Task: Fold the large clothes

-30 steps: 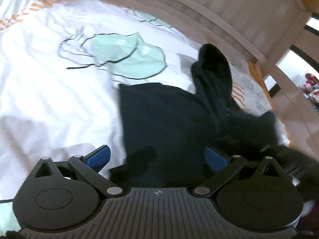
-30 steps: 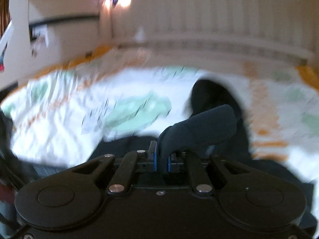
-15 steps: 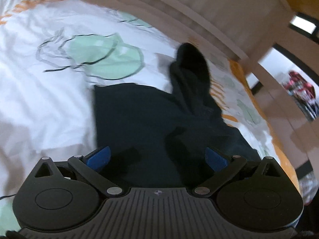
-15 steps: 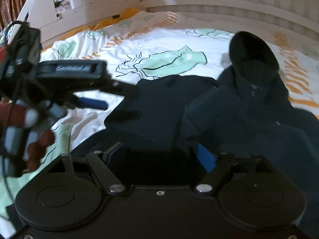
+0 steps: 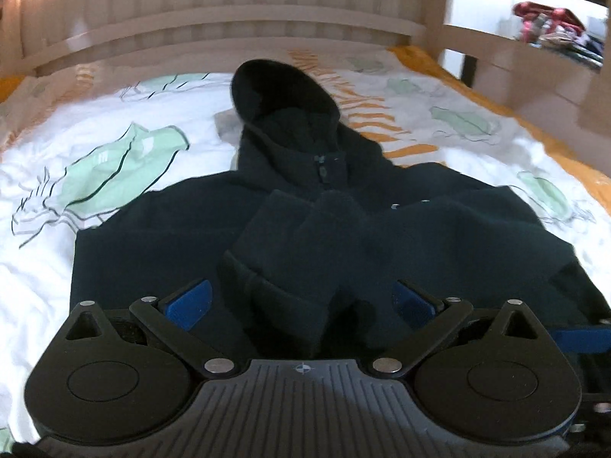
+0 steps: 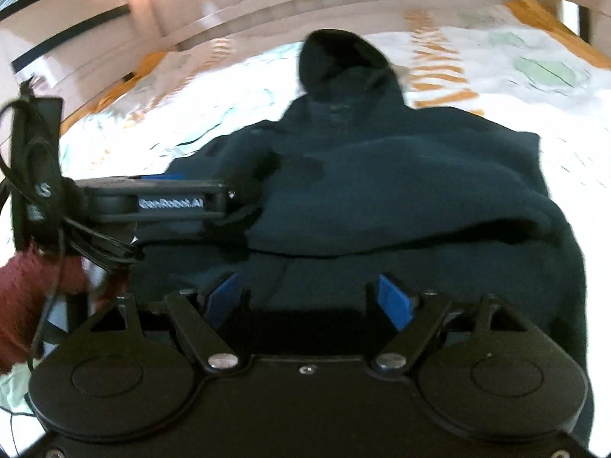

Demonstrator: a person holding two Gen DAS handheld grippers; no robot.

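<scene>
A dark navy hooded jacket (image 5: 313, 206) lies on the bed with its hood (image 5: 278, 87) pointing toward the headboard. Both sleeves are folded in over the chest; a cuff (image 5: 275, 286) lies just ahead of my left gripper (image 5: 301, 301), which is open and empty above it. The jacket fills the right wrist view (image 6: 382, 191). My right gripper (image 6: 309, 297) is open and empty over the jacket's lower part. The left gripper also shows from the side in the right wrist view (image 6: 172, 202), over the jacket's left edge.
The bed has a white sheet (image 5: 57, 152) with green and orange prints. A wooden headboard (image 5: 229, 30) runs along the far side. A wooden side rail (image 5: 515, 57) stands at the right. A hand in a red sleeve (image 6: 26, 294) holds the left gripper.
My right gripper let go of the sleeve it held and opened. Both grippers have swung round to face the hood, over the jacket's lower part.
</scene>
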